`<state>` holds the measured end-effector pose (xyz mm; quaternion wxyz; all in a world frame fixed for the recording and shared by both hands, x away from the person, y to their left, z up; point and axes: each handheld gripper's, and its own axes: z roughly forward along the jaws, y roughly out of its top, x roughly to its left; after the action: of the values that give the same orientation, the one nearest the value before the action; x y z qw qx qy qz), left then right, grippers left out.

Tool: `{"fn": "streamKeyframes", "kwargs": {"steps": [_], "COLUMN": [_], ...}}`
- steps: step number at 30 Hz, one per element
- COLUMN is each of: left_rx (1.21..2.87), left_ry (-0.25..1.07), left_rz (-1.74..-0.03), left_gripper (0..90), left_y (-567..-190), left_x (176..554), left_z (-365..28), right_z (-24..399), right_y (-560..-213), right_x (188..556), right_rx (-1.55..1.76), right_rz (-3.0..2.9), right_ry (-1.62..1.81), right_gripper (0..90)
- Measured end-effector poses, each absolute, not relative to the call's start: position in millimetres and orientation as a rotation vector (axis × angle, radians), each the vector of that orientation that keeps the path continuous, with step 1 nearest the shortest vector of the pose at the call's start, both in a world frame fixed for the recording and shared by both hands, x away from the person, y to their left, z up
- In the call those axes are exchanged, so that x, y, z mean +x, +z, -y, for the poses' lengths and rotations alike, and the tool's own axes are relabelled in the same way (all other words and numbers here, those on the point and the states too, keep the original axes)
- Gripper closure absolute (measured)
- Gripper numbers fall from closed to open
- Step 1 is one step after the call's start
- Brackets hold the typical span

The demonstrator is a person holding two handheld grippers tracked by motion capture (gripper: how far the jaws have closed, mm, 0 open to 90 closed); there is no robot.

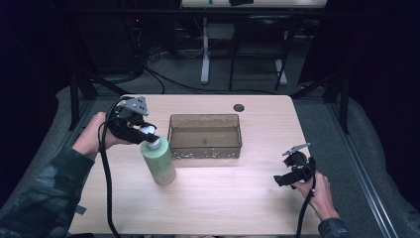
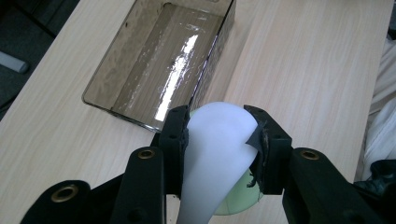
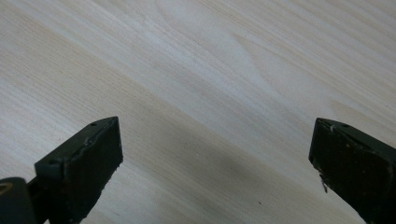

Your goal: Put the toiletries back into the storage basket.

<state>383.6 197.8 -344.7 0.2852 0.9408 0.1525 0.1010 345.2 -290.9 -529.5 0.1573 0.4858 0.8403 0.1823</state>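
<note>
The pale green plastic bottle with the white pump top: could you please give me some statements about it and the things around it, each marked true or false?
1. The left gripper has its jaws closed on the white pump top of the pale green plastic bottle. True.
2. The bottle lies inside the smoky transparent plastic bin. False: it stands on the light wooden table, beside the bin's left end.
3. The right gripper has its jaws open above bare table. True.
4. The bin holds several things. False: it looks empty.
5. The right gripper holds the bin's wall. False: it is apart from the bin, near the table's right front.
</note>
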Motion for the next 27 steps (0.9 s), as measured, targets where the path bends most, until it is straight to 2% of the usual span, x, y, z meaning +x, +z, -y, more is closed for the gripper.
{"fn": "streamKeyframes", "kwargs": {"steps": [27], "left_rx": [2.6], "left_ry": [0.296], "left_rz": [-0.408], "left_gripper": [62.4], "left_y": [-318.2], "left_x": [381.8], "left_z": [-186.2], "right_z": [291.6], "right_y": [-529.2], "right_x": [345.0], "right_rx": [1.38], "right_rz": [-2.405], "right_ry": [0.518], "right_gripper": [2.1]}}
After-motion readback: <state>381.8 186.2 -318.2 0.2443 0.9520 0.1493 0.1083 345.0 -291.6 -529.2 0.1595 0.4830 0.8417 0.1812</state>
